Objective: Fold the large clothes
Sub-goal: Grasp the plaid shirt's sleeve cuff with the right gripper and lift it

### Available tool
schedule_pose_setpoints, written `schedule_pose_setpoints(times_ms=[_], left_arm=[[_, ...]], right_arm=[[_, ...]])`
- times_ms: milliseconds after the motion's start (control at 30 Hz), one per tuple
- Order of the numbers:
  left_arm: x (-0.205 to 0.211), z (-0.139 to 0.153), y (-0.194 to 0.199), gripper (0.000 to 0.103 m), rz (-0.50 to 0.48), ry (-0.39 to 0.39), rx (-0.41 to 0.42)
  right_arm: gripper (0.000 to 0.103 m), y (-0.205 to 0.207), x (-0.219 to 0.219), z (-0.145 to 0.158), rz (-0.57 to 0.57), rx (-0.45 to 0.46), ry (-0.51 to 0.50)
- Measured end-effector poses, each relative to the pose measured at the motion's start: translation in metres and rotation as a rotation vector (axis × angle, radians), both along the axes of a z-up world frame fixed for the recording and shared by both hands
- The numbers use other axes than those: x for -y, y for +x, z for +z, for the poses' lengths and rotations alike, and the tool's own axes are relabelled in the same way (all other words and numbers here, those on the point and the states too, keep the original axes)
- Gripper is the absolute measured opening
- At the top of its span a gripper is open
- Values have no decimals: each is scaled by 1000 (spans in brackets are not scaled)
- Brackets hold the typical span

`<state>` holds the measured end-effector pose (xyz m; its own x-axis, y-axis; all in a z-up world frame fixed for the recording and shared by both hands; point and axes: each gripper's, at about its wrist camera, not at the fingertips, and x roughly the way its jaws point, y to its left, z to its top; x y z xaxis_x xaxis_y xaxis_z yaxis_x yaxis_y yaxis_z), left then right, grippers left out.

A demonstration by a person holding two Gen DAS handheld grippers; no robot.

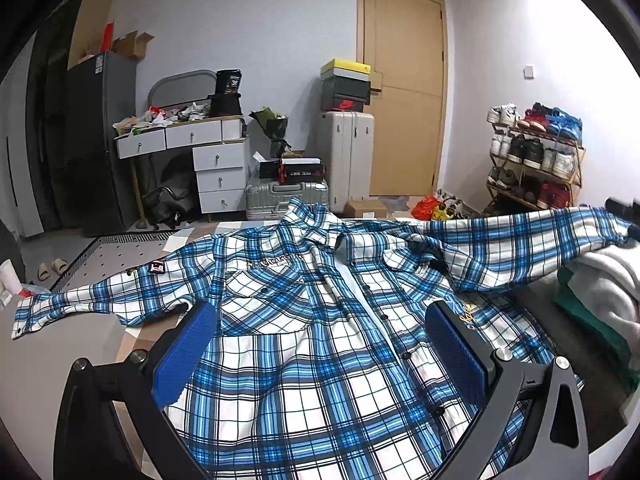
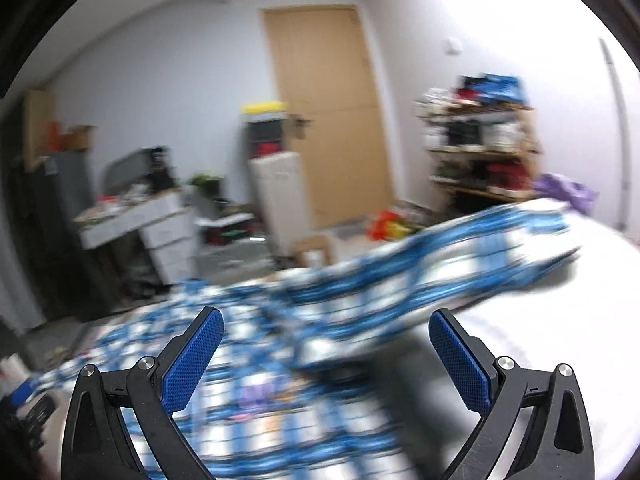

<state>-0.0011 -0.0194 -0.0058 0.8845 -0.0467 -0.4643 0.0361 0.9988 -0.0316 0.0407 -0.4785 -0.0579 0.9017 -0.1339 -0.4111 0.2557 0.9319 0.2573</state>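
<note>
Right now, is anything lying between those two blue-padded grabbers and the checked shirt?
Nothing visible. The left gripper is open right over the shirt, bare cloth between its pads. The right gripper is open too, with only shirt ahead, though that view is blurred.

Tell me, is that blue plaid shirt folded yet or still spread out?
Spread out. The plaid shirt lies flat, front up, both sleeves stretched sideways; no fold shows. Both grippers are open.

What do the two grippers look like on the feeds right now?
The left gripper and right gripper match: black angular frames with silver round bolts, each carrying two fingers faced with blue, finely dotted pads. No cables or sleeves show.
</note>
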Motion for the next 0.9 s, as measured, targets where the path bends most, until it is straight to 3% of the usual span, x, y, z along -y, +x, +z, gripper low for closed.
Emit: schedule_pose_setpoints(times_ms=[100,233,300,333,467,500,533,567,633,667,900], left_arm=[[2,0,2,102,-5,1,-8],[2,-2,4,102,-2,4,-19],[2,-3,6,102,-1,4,-28],[2,-3,7,102,1,3,-31],[3,-5,8,102,4,12,-38],[3,-5,8,102,5,15,-38],[3,-5,8,102,6,18,-37],[3,-5,8,102,8,19,-39],[3,-5,8,102,11,19,-42],[2,-6,9,102,12,19,-44],[4,-6,10,102,15,30,-50]], right_arm=[[102,7,66,6,-144,-99,84],[101,7,106,3,-199,-183,226],[95,13,121,-5,-198,-232,301],[87,16,126,-7,-194,-238,312],[80,31,130,-2,-198,-265,241],[69,33,130,-1,-204,-275,206],[50,37,128,-1,-215,-298,167],[42,43,131,-3,-221,-314,154],[9,45,132,-4,-233,-319,151],[3,45,133,-3,-231,-313,152],[3,64,147,31,-271,-265,39]])
